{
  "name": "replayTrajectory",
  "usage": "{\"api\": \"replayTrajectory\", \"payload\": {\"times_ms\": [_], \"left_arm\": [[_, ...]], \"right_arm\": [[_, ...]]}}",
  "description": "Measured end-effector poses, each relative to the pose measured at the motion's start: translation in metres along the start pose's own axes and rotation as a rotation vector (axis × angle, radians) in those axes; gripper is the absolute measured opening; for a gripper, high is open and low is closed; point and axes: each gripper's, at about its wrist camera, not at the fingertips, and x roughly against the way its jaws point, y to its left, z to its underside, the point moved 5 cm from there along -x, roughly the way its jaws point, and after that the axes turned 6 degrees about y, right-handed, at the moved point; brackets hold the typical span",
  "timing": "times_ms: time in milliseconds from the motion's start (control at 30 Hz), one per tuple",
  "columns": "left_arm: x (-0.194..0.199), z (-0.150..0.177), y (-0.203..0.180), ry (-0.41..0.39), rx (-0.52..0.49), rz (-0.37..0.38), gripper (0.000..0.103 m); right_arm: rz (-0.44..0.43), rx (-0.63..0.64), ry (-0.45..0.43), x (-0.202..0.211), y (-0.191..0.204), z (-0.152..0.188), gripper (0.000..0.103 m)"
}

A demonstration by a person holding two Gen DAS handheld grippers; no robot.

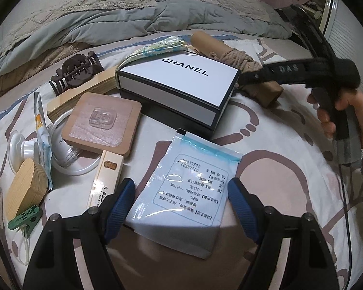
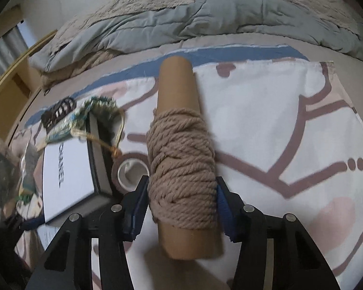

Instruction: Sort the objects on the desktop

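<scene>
Right tool (image 2: 181,200) clamps the tan yarn-wound cardboard tube (image 2: 181,169) on the patterned bedsheet (image 2: 278,125) (grasp step); lifting it clear of the white-lidded black box (image 2: 67,178) comes next. Left tool (image 1: 181,207) hovers open over the pale-blue printed sachet (image 1: 188,188)

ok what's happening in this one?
A person is sorting clutter spread on a bed. The right gripper is clamped on a cardboard tube wound with yarn, just right of the Chanel box. The left gripper is open, its fingers either side of a blue-and-white sachet lying flat on the sheet, not gripped yet.
</scene>
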Motion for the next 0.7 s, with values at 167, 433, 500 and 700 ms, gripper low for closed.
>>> {"api": "replayTrajectory", "payload": {"times_ms": [167,433,500,700], "left_arm": [[-0.001,0.004,-0.002,0.008,0.005,0.008,0.079],[0.002,0.006,-0.003,0.012,0.016,0.012,0.069],[0.004,0.008,-0.005,0.014,0.015,0.014,0.068],[0.012,0.022,-0.016,0.025,-0.011,0.04,0.066]], "right_arm": [[0.008,0.009,0.024,0.011,0.001,0.014,0.052],[-0.013,0.012,0.072,0.03,-0.003,0.05,0.052],[-0.024,0.025,0.09,0.036,-0.002,0.063,0.052],[-0.033,0.078,0.138,0.053,0.008,0.098,0.052]]}}
